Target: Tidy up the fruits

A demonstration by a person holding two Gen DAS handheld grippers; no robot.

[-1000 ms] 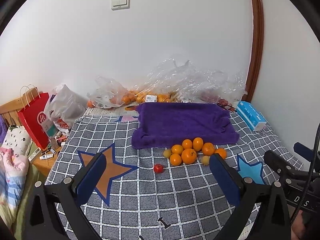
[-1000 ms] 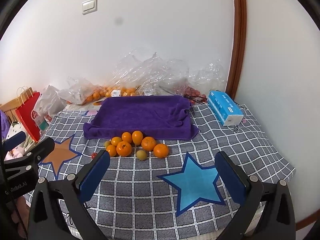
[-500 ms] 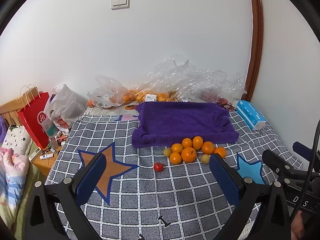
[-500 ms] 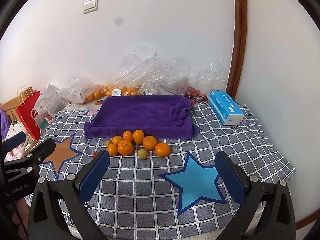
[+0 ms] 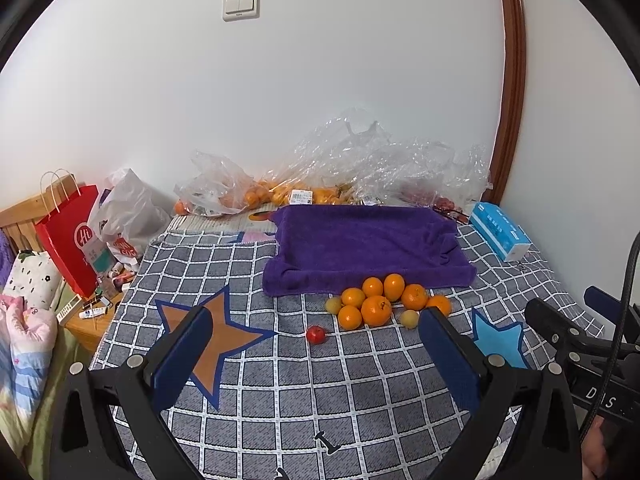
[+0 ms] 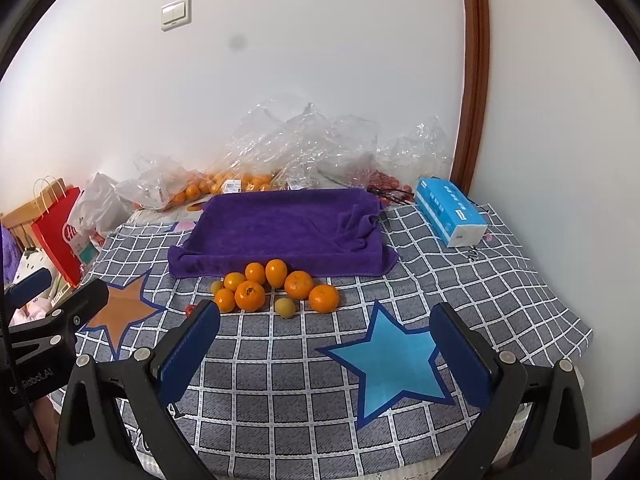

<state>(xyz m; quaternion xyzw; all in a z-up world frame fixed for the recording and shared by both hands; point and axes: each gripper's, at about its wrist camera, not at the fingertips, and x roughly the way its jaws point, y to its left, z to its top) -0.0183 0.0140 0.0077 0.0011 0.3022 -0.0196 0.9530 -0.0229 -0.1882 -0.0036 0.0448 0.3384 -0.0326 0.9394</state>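
Left gripper (image 5: pixel 316 356) was spread wide apart, nothing between its pads, hovering over the checked cloth (image 5: pixel 280 392) at the near edge of the desk. Right gripper (image 6: pixel 326 346) was likewise wide apart and empty, over the blue star (image 6: pixel 392 364) printed on the cloth.

Oranges (image 5: pixel 376 310) lay in a tight cluster on the cloth, touching one another, just in front of the near edge of the purple towel (image 5: pixel 368 244). In the left wrist view the cluster sat at about 1 o'clock from the left gripper; in the right wrist view the same oranges (image 6: pixel 250 295) sat at about 11 o'clock from the right gripper.

Two small yellow-green fruits were at the fringes of the cluster: one (image 5: pixel 333 304) at its 9 o'clock side, one (image 5: pixel 409 318) at its 4 o'clock side, just beside the right pad of the left gripper in that view. A small red fruit (image 5: pixel 315 334) lay apart from the cluster, at its 7 o'clock, alone on the cloth.

The purple towel was empty of fruit, its edges raised as if draped over a tray; what was under it could not be told.

Behind the towel, at 12 o'clock against the wall, clear plastic bags (image 5: pixel 360 168) held more oranges. A blue tissue pack (image 6: pixel 450 212) lay at 2 o'clock from the towel. A red paper bag (image 5: pixel 74 240) stood off the desk at 9 o'clock.
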